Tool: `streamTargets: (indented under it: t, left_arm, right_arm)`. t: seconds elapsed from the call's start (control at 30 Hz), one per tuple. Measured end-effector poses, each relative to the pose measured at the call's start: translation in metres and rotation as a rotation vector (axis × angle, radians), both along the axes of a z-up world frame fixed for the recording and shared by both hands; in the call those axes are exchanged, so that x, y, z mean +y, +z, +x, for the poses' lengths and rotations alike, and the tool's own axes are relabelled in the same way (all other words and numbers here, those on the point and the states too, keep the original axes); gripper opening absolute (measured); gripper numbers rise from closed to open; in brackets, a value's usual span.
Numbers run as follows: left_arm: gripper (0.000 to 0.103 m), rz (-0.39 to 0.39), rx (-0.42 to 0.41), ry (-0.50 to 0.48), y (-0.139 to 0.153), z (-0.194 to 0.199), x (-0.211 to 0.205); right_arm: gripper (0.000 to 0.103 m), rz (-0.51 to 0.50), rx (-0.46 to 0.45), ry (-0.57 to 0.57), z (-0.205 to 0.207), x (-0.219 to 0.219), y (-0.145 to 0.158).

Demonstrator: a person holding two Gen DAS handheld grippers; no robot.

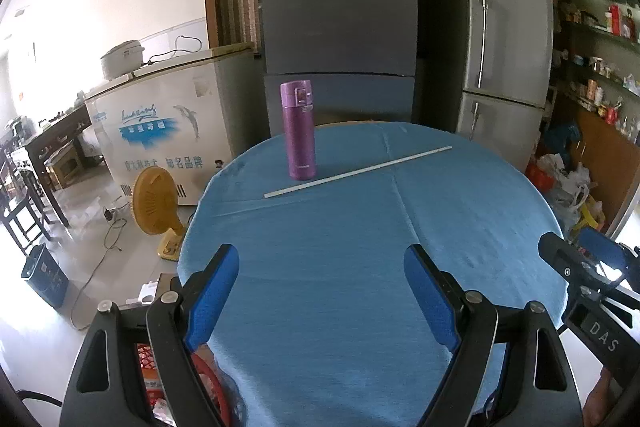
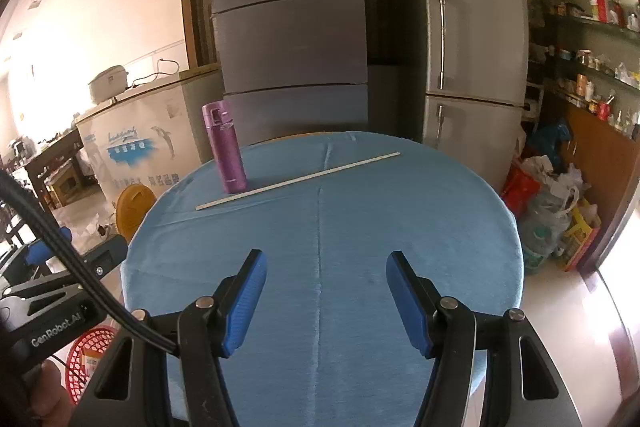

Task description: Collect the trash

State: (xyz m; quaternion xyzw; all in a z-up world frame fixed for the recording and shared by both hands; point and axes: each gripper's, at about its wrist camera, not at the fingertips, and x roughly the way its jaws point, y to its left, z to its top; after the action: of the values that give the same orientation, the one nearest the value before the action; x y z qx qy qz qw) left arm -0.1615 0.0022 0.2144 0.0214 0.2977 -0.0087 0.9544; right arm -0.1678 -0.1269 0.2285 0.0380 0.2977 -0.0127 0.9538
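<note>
A long thin white strip [image 1: 358, 171] lies flat on the round table's blue cloth [image 1: 360, 267], slanting across the far half of the table. A purple flask [image 1: 299, 131] stands upright just behind the strip's left part; from the right wrist view its base seems to touch or nearly touch the strip, which I cannot settle. The flask carries small writing too fine to read.

The left gripper [image 1: 321, 283] hangs over the near edge of the cloth, well short of the strip, its blue pads spread wide with nothing between them. The right gripper [image 2: 326, 287] is likewise over the near part of the cloth, well apart from the strip, jaws parted with only cloth showing in the gap. The right gripper's body shows at the right edge of the left view, marked "DAS"; the left one's body in the right view reads "GenRobot.AI".

Left of the table and below its edge sits a red mesh basket [image 2: 90, 351] holding packaging, its print unreadable. Further left stand a yellow fan [image 1: 154, 203] on the floor, a blue bin [image 1: 44, 277], and a white chest freezer [image 1: 160, 131] with a dolphin picture and Chinese writing. Behind the table are grey refrigerators [image 1: 500, 39]; to the table's right, plastic bags [image 2: 548, 195] stuffed full lie on the floor.
</note>
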Motion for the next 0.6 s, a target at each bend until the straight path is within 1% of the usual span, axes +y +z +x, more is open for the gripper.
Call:
streamTargets:
  t: [0.6]
  left_arm:
    - [0.085, -0.016, -0.007, 0.030, 0.000, -0.001, 0.015]
  right_arm:
    - [0.066, -0.023, -0.007, 0.027, -0.001, 0.018, 0.004]
